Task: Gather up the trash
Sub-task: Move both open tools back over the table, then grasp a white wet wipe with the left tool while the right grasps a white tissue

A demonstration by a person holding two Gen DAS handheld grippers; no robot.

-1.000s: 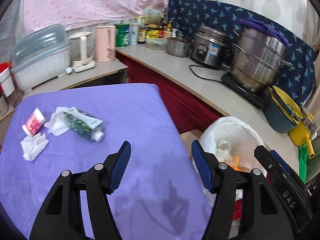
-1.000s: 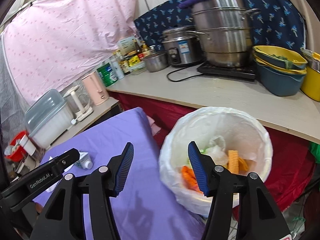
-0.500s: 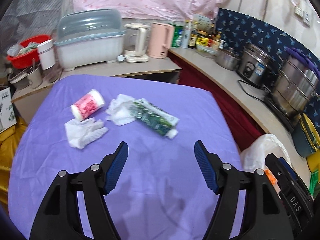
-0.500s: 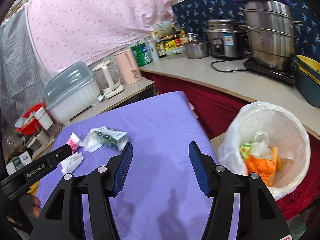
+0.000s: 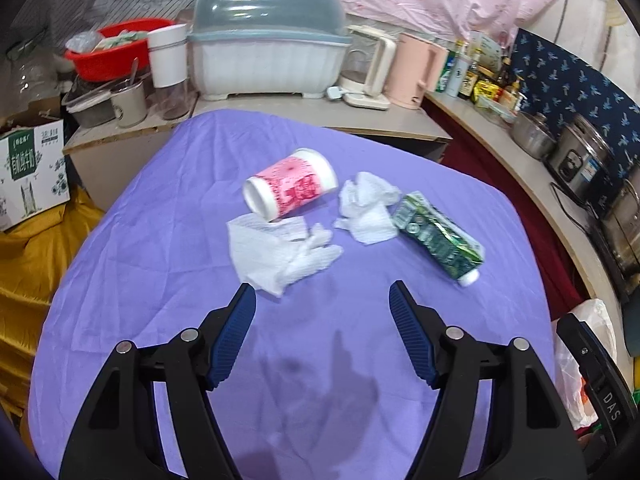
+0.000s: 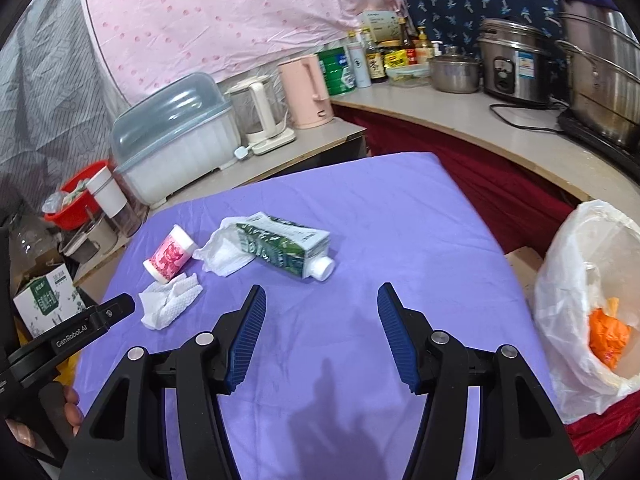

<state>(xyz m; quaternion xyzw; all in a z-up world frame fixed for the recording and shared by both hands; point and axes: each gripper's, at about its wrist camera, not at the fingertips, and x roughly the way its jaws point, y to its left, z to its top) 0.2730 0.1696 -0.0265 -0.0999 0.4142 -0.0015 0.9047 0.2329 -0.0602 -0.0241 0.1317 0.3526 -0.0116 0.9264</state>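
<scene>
On the purple table (image 5: 160, 280) lie a pink-and-white cup on its side (image 5: 290, 188), two crumpled white tissues (image 5: 280, 250) (image 5: 366, 208) and a green carton with a white cap (image 5: 438, 236). My left gripper (image 5: 322, 300) is open and empty, hovering just short of the near tissue. My right gripper (image 6: 320, 300) is open and empty, just short of the carton (image 6: 286, 246); the cup (image 6: 170, 254) and tissues (image 6: 170, 300) (image 6: 224, 250) lie to its left. A bin lined with a white bag (image 6: 580, 280) holding orange scraps stands right of the table.
A counter behind the table holds a covered dish rack (image 5: 268, 56), a glass kettle (image 5: 370, 68), a pink kettle (image 5: 418, 70), bottles, a rice cooker (image 6: 516, 64) and steel pots. A red basin (image 5: 116, 48) and a cardboard box (image 5: 32, 172) are at the left.
Both grippers have swung left, away from the bin and toward the trash on the table. The bin has slid to the right edge of both views. Jaws stay open.
</scene>
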